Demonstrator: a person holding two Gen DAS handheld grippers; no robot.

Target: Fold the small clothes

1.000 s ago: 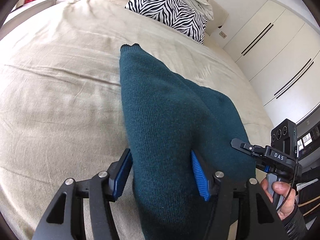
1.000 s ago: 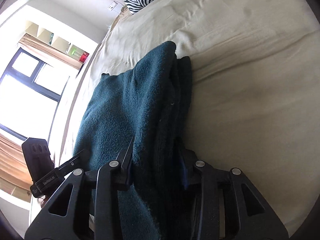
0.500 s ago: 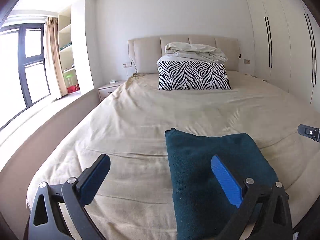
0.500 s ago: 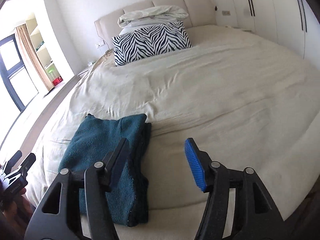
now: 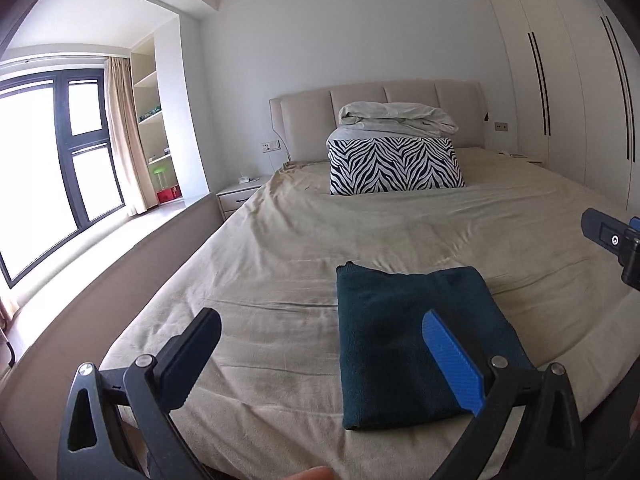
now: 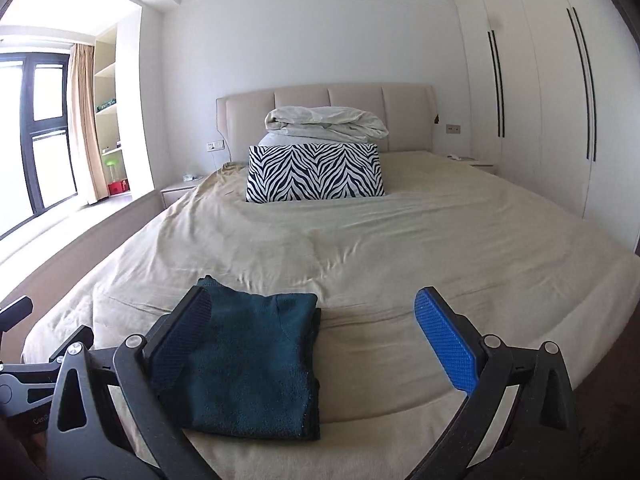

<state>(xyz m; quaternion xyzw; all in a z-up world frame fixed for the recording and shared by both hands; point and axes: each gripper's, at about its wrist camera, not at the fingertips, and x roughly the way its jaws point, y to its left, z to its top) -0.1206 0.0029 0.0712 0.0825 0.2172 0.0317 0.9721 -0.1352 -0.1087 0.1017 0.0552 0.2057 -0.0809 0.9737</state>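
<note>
A dark teal knitted garment (image 5: 384,340) lies folded into a neat rectangle near the foot of the beige bed (image 5: 300,240). My left gripper (image 5: 320,316) hovers above and short of it, open, with nothing between its pads. In the right wrist view the folded garment (image 6: 256,352) lies low left, partly behind the left finger. My right gripper (image 6: 313,294) is clear of the cloth and its jaws are opening, with nothing between them. A part of the right gripper (image 5: 608,236) shows at the edge of the left wrist view.
A zebra-striped pillow (image 5: 394,166) stands at the head of the bed with a folded pale duvet (image 5: 396,118) on top. White wardrobe doors (image 5: 560,100) line the right wall. A nightstand (image 5: 240,196) and a large window (image 5: 48,168) are on the left.
Both grippers let go of the teal garment, opened wide, and rose and drew back from it. The views tilted up from the cloth to the whole bed.
</note>
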